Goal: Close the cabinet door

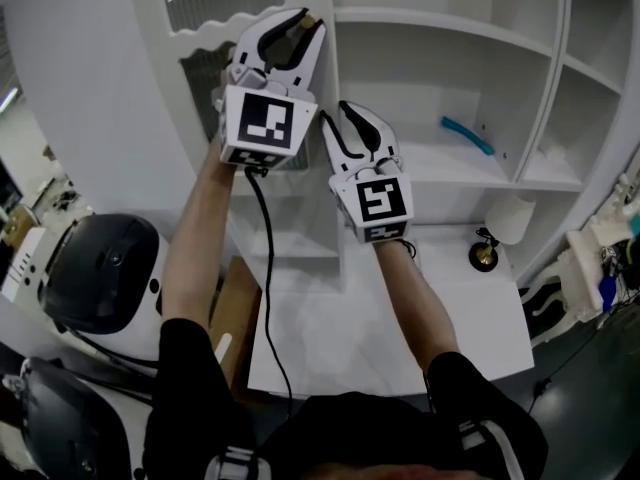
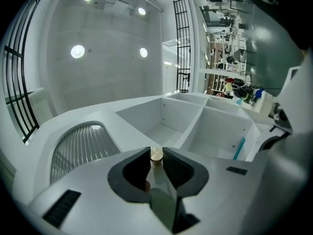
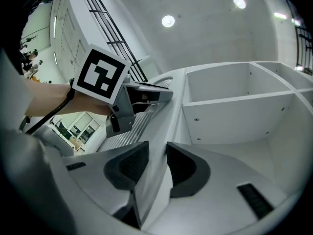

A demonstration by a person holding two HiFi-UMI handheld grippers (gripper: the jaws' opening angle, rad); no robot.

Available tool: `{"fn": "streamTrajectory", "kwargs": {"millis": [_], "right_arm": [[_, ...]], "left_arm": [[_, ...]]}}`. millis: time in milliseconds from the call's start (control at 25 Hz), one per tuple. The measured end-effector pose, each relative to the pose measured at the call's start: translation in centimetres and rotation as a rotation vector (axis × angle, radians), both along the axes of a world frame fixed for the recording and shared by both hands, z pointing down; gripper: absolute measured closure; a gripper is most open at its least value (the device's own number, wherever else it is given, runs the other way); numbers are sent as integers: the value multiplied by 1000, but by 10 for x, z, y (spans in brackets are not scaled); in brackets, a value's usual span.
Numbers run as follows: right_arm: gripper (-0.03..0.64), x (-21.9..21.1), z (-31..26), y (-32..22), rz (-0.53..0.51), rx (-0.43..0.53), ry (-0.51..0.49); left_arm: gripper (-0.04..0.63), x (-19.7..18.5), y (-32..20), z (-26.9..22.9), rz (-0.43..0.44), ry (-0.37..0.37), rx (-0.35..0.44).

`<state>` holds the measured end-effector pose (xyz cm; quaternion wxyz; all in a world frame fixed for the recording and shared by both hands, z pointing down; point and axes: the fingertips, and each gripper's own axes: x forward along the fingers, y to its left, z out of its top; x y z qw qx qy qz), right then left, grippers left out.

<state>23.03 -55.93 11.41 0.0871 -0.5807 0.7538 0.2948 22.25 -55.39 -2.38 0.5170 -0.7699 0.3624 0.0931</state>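
Note:
The white cabinet door (image 1: 140, 128), with its ribbed glass pane (image 2: 80, 148), stands swung out to the left of the open shelves. My left gripper (image 1: 292, 24) is raised at the door's free edge, and its jaws (image 2: 156, 156) are shut on the small brass knob (image 2: 156, 154). Just below and to the right of it, my right gripper (image 1: 345, 123) straddles the same edge. The door's edge (image 3: 157, 131) fills the gap between the right gripper's (image 3: 157, 158) pads. The left gripper's marker cube (image 3: 101, 75) shows higher up the door.
The white cabinet (image 1: 450, 78) holds a teal stick (image 1: 468, 135) on a middle shelf. A white cylinder (image 1: 512, 218) and a small black and brass object (image 1: 485, 256) stand on the white counter (image 1: 380, 328). A black rounded machine (image 1: 105, 273) sits at the left.

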Motion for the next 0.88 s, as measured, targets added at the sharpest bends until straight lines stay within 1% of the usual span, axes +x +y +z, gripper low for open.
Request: {"fn": "streamTrajectory", "kwargs": {"millis": [120, 280, 400, 480, 600, 800, 880], "right_arm": [[489, 1, 1, -4, 6, 4, -2], [491, 2, 2, -10, 2, 4, -12], [492, 2, 1, -12, 4, 8, -22], [492, 1, 1, -12, 0, 13, -19], [492, 1, 2, -13, -1, 17, -4], [491, 1, 2, -14, -1, 9, 6], [491, 2, 1, -13, 7, 6, 4]], "left_arm": [[509, 1, -4, 0, -25, -1, -12], [509, 0, -9, 0, -16, 45, -67], [509, 0, -11, -2, -27, 55, -67], [509, 0, -11, -2, -12, 62, -67], [509, 0, -11, 0, 19, 95, -72], [509, -6, -18, 7, -12, 164, -114], [510, -6, -17, 18, -31, 173, -135]]}}
